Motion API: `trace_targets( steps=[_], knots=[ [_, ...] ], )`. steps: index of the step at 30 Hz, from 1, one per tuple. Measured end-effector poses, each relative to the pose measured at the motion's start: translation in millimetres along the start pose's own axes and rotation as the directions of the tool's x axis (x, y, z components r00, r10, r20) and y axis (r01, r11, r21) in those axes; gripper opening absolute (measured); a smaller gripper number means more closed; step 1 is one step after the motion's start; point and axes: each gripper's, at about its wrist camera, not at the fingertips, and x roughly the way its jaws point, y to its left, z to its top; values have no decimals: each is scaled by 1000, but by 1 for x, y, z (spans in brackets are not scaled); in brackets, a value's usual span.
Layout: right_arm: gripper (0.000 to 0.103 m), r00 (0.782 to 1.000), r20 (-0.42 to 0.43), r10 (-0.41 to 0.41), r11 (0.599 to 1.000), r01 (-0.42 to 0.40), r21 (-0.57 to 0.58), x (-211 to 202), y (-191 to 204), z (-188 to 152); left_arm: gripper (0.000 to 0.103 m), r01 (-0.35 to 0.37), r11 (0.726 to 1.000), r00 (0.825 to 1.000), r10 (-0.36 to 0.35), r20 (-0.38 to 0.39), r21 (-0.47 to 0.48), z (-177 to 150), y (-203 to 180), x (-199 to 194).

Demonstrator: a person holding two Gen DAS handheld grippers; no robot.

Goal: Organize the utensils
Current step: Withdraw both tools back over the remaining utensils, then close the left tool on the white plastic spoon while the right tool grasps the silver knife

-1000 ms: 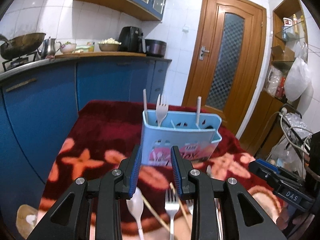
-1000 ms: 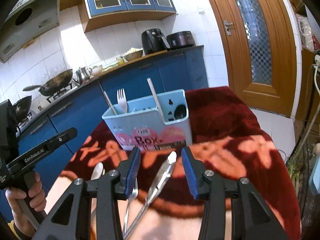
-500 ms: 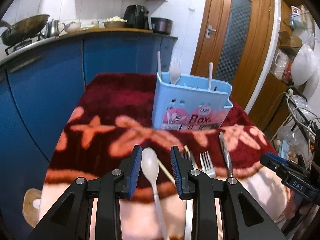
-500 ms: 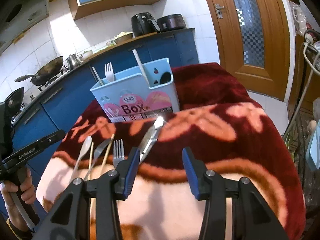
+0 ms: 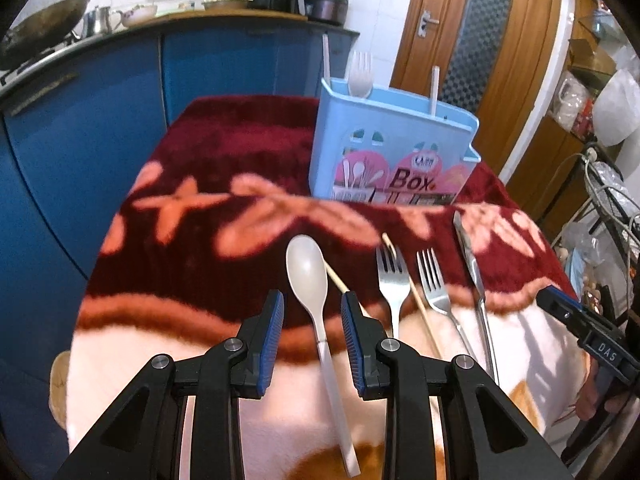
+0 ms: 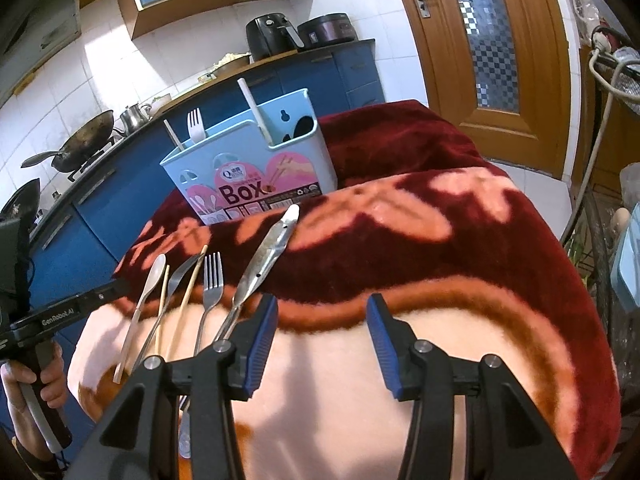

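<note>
Far across the blanket (image 5: 208, 152) stands the box (image 5: 384, 148), already holding a fork and some sticks. Near us lie a knife (image 5: 472, 272), two forks (image 5: 390, 280), chopsticks and the spoon (image 5: 308, 272). Left tool (image 5: 312, 312) gapes astride the spoon; right tool (image 6: 322, 320) hangs open, empty. Plenty left!

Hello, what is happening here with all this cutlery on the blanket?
A person with a gripper in each hand is sorting cutlery into the light blue plastic utensil box. The left gripper, jaws open, is lined up around the white plastic spoon on the red floral blanket. The right gripper hangs open, holding nothing. Forks, chopsticks and a knife lie unsorted.
</note>
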Motion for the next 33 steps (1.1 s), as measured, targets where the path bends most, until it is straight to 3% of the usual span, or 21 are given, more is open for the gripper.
trace_targets(
  steps=[8, 13, 20, 25, 33],
  knots=[
    [50, 1000, -13, 3, 1000, -3, 14, 2, -7, -4, 30, 28, 999, 994, -31, -106, -27, -1, 0, 21],
    [50, 1000, -15, 2, 1000, -2, 15, 3, -9, -5, 30, 102, 994, 974, -110, -197, -51, 2, 2, 34],
    [50, 1000, -15, 2, 1000, -2, 16, 4, -9, -5, 14, 101, 994, 953, -108, -282, -38, 12, 5, 44],
    [51, 1000, -24, -4, 1000, 4, 10, 5, -9, -5, 8, 108, 993, 955, -119, -272, -57, 11, 11, 44],
    [51, 996, -92, 23, 1000, -24, -6, 13, 5, 7, 6, 208, 971, 960, -225, -164, -115, 6, 22, 32]
  ],
)
